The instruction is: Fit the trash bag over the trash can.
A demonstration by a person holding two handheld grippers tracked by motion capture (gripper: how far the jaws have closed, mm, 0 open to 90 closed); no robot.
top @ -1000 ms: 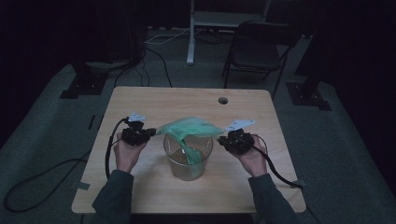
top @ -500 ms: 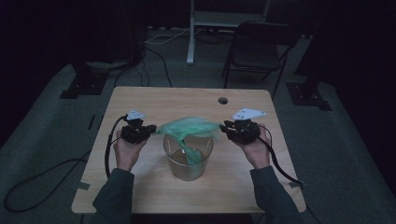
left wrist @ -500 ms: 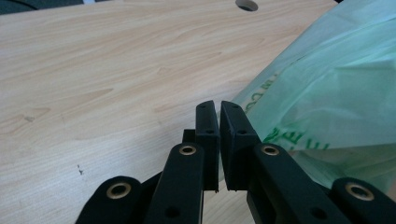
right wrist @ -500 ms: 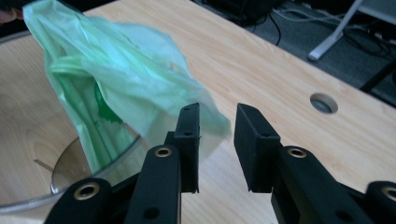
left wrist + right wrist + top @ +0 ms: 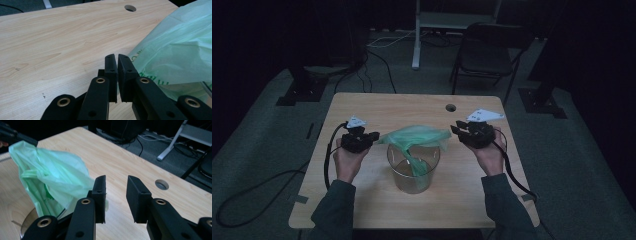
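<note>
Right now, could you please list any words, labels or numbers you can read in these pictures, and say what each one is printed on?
None can be quoted.
Green plastic bag: dark green print along its lower fold, beside the left gripper, too blurred and cut off to read.
Same print in the right gripper view: too small to read.
Clear container, table, right gripper: no lettering visible.

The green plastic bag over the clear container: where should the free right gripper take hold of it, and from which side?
Probably the loose right edge of the green plastic bag, which overhangs the clear container's rim toward the right gripper. Its jaws have just been opening, nothing between them. Come in level from the right; the left gripper pinches the opposite edge, so the film is spread between them.
</note>
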